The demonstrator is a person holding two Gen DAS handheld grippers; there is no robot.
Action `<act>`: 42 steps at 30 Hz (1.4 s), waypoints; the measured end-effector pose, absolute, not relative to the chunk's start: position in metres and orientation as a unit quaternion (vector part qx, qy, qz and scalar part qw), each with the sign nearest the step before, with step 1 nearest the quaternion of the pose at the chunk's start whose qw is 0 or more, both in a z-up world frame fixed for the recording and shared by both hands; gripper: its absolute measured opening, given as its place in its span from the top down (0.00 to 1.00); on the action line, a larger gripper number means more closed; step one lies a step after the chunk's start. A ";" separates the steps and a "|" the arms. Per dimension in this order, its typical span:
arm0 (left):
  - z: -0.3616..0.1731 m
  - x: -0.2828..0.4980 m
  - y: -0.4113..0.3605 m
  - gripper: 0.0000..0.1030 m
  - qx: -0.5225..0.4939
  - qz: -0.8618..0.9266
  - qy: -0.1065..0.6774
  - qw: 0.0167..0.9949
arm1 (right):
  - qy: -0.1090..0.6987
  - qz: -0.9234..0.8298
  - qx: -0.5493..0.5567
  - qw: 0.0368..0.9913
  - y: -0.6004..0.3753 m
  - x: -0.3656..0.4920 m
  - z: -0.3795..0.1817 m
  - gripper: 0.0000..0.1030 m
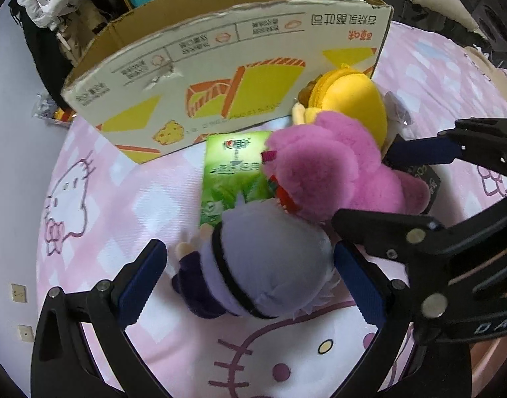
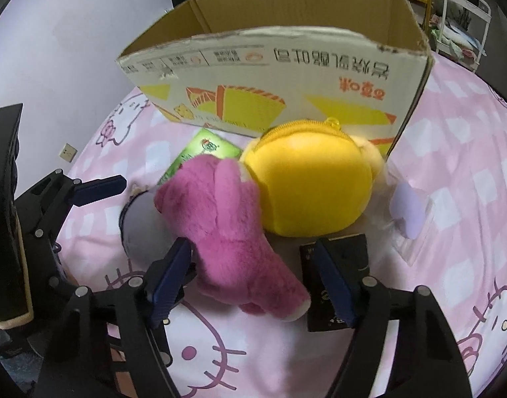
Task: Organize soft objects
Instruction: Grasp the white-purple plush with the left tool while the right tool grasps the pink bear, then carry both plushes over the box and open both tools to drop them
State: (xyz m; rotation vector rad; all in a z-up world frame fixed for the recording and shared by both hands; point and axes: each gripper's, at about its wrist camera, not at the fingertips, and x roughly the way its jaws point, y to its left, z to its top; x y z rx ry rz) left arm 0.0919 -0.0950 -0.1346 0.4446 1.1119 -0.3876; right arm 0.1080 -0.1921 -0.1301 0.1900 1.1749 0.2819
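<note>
A lavender plush doll (image 1: 263, 265) with a black band lies on the pink sheet between the fingers of my left gripper (image 1: 250, 252). The jaws stand wide, with the left pad clear of the doll. A pink plush bear (image 2: 233, 242) lies between the fingers of my right gripper (image 2: 252, 247), whose right pad stands apart from it. Behind the bear rests a yellow zipped plush pouch (image 2: 310, 185), against the open cardboard box (image 2: 286, 76). The bear (image 1: 329, 172) partly overlaps the doll (image 2: 137, 229).
A green packet (image 1: 233, 172) lies flat in front of the box (image 1: 220, 66), partly under the toys. A black packet (image 2: 343, 255) lies under my right finger. A pale lilac item in clear wrap (image 2: 407, 209) sits right of the pouch. Clutter stands beyond the bed.
</note>
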 end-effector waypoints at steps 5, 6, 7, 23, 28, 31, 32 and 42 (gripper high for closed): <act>-0.139 0.095 -0.092 0.23 0.199 -0.184 0.526 0.806 | 0.557 0.135 0.100 0.814 -0.193 0.108 -0.134 0.32; -0.139 0.095 -0.091 0.23 0.197 -0.184 0.527 0.806 | 0.556 0.132 0.109 0.813 -0.195 0.108 -0.134 0.32; -0.138 0.096 -0.090 0.23 0.194 -0.180 0.528 0.807 | 0.553 0.131 0.125 0.813 -0.199 0.107 -0.134 0.33; -0.121 0.101 -0.047 0.41 0.103 -0.164 0.535 0.822 | 0.494 0.150 0.134 0.846 -0.199 0.088 -0.104 0.56; -0.097 0.090 -0.035 0.41 0.086 -0.161 0.496 0.849 | 0.446 0.130 0.132 0.875 -0.208 0.075 -0.081 0.56; -0.077 0.084 -0.030 0.41 0.076 -0.157 0.462 0.869 | 0.403 0.127 0.130 0.897 -0.211 0.066 -0.064 0.56; -0.072 0.082 -0.030 0.41 0.072 -0.156 0.450 0.877 | 0.392 0.123 0.128 0.903 -0.210 0.064 -0.060 0.56; -0.024 0.057 -0.022 0.40 0.046 -0.156 0.311 0.936 | 0.297 0.095 0.121 0.942 -0.221 0.043 -0.024 0.56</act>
